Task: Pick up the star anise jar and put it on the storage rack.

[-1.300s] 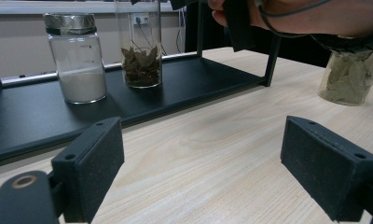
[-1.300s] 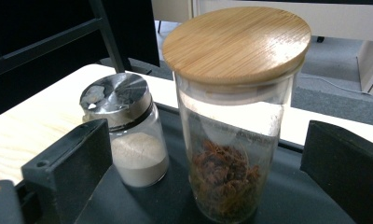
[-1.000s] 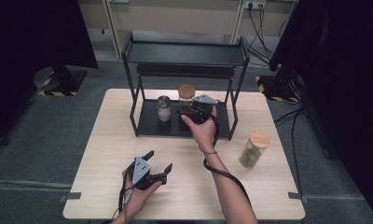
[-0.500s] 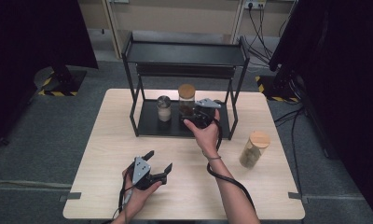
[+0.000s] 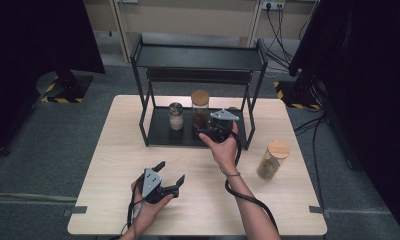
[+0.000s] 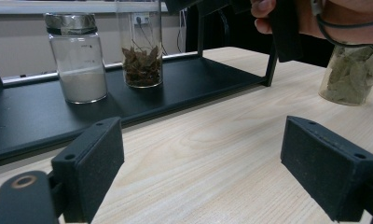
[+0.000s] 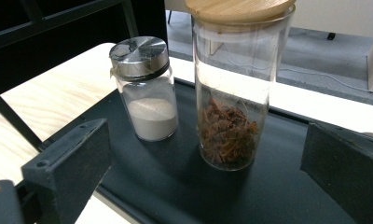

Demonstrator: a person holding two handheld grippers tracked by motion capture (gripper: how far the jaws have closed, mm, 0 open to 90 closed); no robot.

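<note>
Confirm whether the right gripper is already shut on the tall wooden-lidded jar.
No: in the right gripper view the right gripper has its jaws wide apart, with the tall wooden-lidded jar standing free between them on the black shelf.

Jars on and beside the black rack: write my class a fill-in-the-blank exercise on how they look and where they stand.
1. The tall jar with brown dried pieces has a lid made of ____.
2. The short jar with the metal cap holds a ____ powder.
3. Both of these jars stand on the rack's ____ shelf.
4. The jar of leaves stands on the table, nearer the person's ____ gripper than the other.

Missing words: wood; white; bottom; right
</note>
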